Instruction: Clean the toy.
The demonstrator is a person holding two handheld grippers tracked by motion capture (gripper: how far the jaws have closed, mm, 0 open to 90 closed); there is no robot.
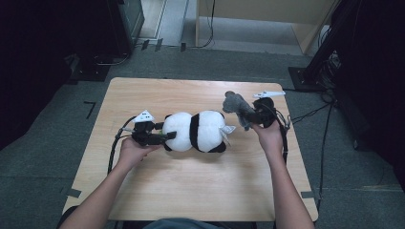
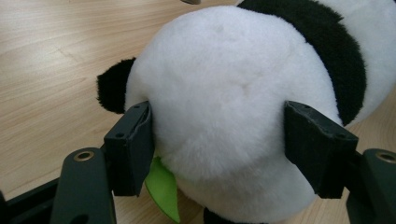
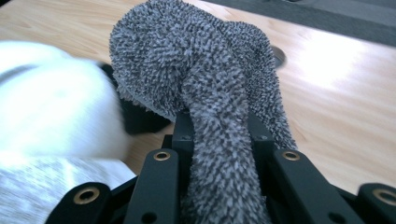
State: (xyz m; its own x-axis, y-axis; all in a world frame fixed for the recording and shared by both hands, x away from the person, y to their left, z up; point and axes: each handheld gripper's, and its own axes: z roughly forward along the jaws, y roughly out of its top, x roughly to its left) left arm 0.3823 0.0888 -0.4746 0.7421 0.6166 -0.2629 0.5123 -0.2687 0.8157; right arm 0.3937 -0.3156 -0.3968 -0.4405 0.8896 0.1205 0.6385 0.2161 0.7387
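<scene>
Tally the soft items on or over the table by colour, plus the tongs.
Black-and-white panda plush: 1
Grey fuzzy cloth: 1
Tongs: 2, left tongs and right tongs
Total: 4

Bright tabletop, dark surroundings, perhaps motion-blurred panda (image 3: 51,102)

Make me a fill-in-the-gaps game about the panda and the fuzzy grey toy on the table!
1. The left tool has its jaws on either side of the ____ and white panda.
2. The right tool is shut on the fuzzy ____ toy.
3. The panda lies on a ____ table.
4. A ____ tag peeks out under the panda beside one jaw.

Missing words: black; grey; wooden; green
</scene>
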